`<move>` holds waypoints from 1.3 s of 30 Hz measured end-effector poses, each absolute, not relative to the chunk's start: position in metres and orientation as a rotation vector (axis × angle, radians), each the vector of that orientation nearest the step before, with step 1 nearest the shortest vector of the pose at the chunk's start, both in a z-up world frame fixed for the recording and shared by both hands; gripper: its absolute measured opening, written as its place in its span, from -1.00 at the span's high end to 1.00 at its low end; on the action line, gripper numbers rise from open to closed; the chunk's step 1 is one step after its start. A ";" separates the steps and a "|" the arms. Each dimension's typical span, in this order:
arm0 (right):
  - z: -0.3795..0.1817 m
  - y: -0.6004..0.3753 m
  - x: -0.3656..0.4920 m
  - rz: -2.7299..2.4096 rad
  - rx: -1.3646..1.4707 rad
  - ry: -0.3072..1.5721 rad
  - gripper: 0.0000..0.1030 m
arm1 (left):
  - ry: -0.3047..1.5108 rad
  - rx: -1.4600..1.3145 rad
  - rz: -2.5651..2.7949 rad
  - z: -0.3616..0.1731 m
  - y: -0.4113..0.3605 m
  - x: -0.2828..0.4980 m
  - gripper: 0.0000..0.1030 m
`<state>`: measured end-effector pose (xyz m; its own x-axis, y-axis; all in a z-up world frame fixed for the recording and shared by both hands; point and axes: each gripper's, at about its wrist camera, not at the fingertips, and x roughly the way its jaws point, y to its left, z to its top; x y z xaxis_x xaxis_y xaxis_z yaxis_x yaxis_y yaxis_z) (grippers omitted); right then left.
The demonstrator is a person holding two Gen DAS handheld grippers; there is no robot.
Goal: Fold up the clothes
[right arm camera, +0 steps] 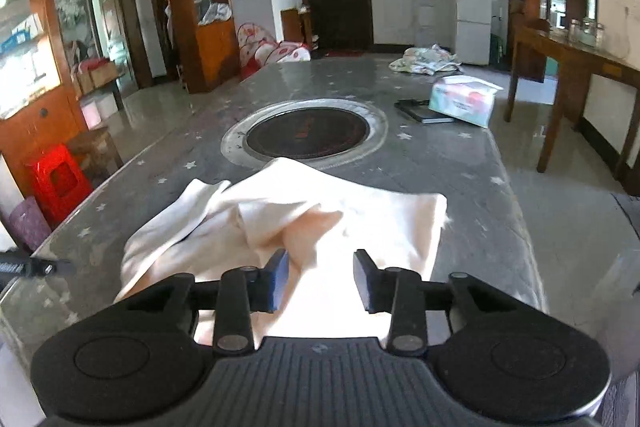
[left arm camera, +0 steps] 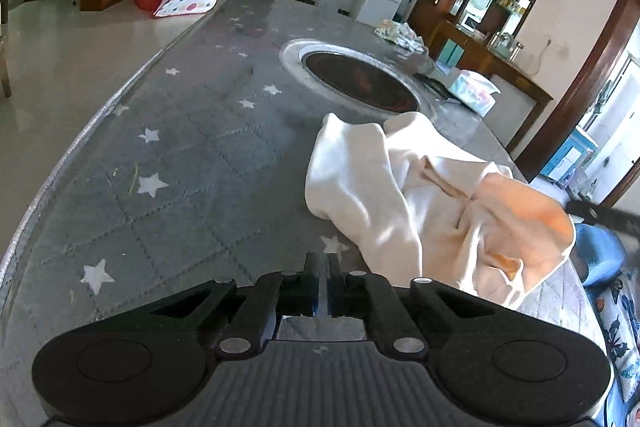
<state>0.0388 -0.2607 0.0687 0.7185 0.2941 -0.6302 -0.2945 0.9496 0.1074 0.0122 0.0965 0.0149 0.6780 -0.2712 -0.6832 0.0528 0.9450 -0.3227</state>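
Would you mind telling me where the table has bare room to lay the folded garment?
Bare: the starred surface left of the cream garment. Crowded: far right, by the tissue pack, dark flat item and crumpled cloth.

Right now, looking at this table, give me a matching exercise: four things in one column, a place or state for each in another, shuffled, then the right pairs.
Things:
1. cream garment
2. tissue pack
3. round cooktop
4. left gripper

Places or states:
A. set into the table's middle
B. crumpled at the near end
C. nearly shut, nothing between its fingers
D. by the table's right edge, beside a dark flat object

Pairs: 1-B, 2-D, 3-A, 4-C
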 end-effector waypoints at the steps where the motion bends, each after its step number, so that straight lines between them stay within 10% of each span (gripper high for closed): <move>1: 0.066 -0.256 0.051 0.330 -0.010 0.708 0.28 | 0.809 -0.285 -0.185 0.015 0.095 0.014 0.77; 10: 0.020 -0.240 0.127 0.310 0.014 0.861 0.22 | 0.759 -0.161 -0.203 0.019 0.054 0.059 -0.02; 18: 0.024 -0.242 0.107 0.306 -0.010 0.799 0.92 | 0.790 -0.050 -0.180 -0.002 0.021 0.106 -0.17; 25: 0.067 -0.287 0.024 0.161 -0.010 0.599 0.96 | 0.779 0.019 -0.165 -0.018 0.013 0.106 0.01; 32: 0.064 -0.332 -0.054 -0.038 -0.006 0.606 0.94 | 0.762 0.014 -0.161 -0.018 0.026 0.098 0.86; 39: 0.064 -0.321 -0.046 0.058 -0.018 0.639 0.65 | 0.758 0.016 -0.115 -0.017 0.041 0.083 0.95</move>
<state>-0.0461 -0.3213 0.0642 0.8014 0.0483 -0.5962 -0.0597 0.9982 0.0006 0.0827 0.0408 -0.0173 0.7202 -0.0978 -0.6868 0.1095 0.9936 -0.0267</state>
